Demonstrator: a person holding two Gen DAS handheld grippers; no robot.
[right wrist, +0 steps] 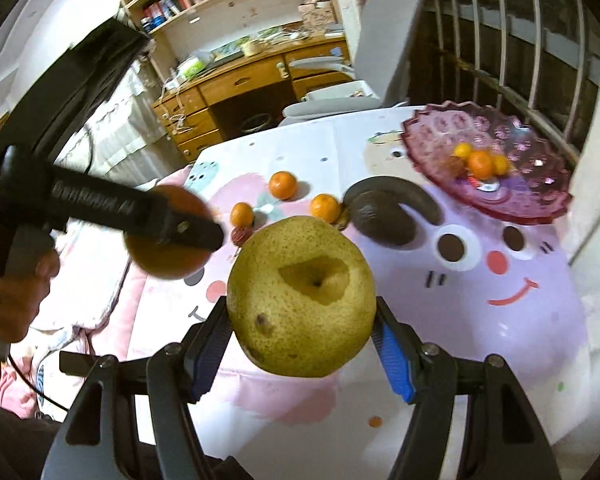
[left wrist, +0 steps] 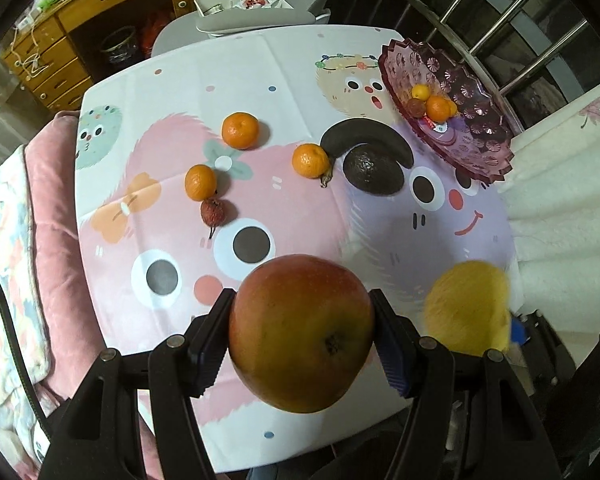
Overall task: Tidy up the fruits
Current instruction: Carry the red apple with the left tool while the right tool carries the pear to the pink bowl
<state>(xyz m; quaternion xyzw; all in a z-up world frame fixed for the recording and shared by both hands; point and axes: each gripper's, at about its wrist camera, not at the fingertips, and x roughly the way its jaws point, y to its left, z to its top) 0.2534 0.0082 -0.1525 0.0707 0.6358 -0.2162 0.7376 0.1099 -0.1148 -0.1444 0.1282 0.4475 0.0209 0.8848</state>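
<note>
Fruit fills both sets of tongs: the left gripper (left wrist: 302, 334) clamps a red-orange mango (left wrist: 301, 334) between its pads, lifted above the table (left wrist: 300, 60), and the right gripper (right wrist: 302, 320) clamps a yellow pear (right wrist: 301, 296) (stem end toward the camera). Three tangerines (left wrist: 240, 130), a lychee (left wrist: 213, 212), a blackened banana (left wrist: 366, 134) and an avocado (left wrist: 373, 170) lie loose on the cloth, well apart from both grippers. The purple bowl (left wrist: 476, 136) already holds small oranges (left wrist: 438, 108).

Black claw (left wrist: 302, 332) arms here, silver screws at every joint. Ribbed blue pads (right wrist: 394, 360) line the fingers, and white lettering runs along the left claw (right wrist: 204, 236) body.
</note>
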